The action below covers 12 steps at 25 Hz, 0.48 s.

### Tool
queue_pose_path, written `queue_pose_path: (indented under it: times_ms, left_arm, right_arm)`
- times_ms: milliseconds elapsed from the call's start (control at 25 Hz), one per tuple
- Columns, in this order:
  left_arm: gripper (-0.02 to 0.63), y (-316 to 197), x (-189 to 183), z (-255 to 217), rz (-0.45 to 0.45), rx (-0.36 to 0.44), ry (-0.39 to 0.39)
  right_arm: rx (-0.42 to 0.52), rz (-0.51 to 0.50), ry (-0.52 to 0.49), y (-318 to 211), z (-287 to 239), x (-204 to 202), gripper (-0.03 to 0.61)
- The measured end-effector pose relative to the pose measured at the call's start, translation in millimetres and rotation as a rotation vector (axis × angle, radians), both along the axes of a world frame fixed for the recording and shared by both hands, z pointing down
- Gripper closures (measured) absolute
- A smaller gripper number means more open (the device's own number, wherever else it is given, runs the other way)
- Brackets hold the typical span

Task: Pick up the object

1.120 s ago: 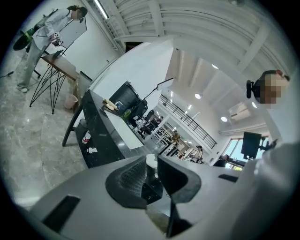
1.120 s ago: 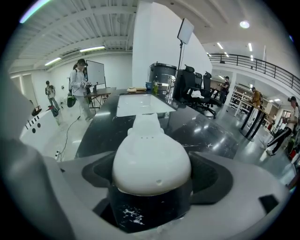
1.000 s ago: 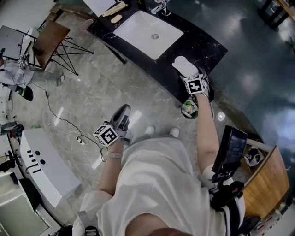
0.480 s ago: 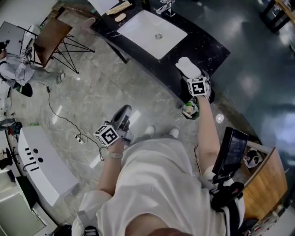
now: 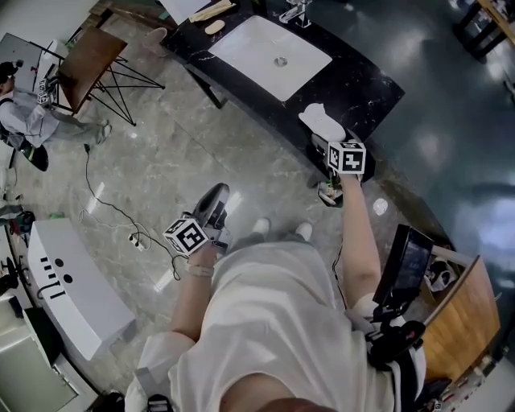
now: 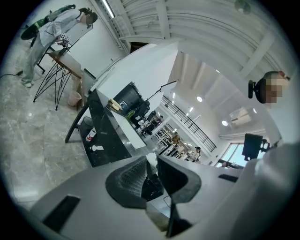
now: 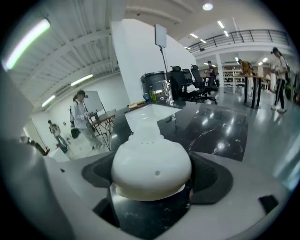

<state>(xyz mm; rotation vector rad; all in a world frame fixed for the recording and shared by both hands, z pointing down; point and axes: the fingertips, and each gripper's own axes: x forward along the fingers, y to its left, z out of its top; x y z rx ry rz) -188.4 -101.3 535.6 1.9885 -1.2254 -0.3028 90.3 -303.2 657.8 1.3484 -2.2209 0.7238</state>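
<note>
Right gripper [image 5: 326, 137] [image 7: 153, 174]: jaws closed on the white rounded object [image 5: 319, 119] [image 7: 151, 164], one dark pad against each side of its domed end. A narrower neck of the object runs forward, away from the jaws. A small hole shows in the dome's near face.

Object location: at the near edge of the black marble counter [image 5: 366, 84] [image 7: 206, 126]. Right gripper view shows dark counter surface directly under the dome; cannot tell whether it is touching or just clear of it.

Left gripper [image 5: 214, 197] [image 6: 151, 172]: held low over the grey stone floor [image 5: 161, 153], well apart from the counter. Jaws drawn nearly together, thin slit between the pads, nothing in it.

Surroundings, head view:
- White rectangular sink [image 5: 269, 48] set into the counter, chrome faucet [image 5: 294, 12] at its far rim.
- Wooden-topped table [image 5: 88, 60] on black wire legs, far left.
- White cabinet [image 5: 72, 282] near left, a cable [image 5: 113, 211] trailing across the floor beside it.
- Person's right arm extended to the counter, left arm bent at the side.
</note>
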Motion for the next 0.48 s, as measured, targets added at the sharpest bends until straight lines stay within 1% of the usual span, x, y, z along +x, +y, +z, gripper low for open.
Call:
queue_pose_path:
  times_ms: [120,320,480]
  left_arm:
    - [0.537,-1,-7,3,0.003,0.007,0.013]
    - [0.537,-5,-13,0,0.023,-0.008,0.003]
    - [0.537,-9,-16,2,0.039,0.009,0.03]
  right_arm:
    - [-0.029,0.035,-0.191,5,-6,-15,0.135]
    - [-0.098,0.105,-0.495,14,-14,-32,0.135]
    - [-0.13,0.145,-0.723,20,-32,-43,0.135]
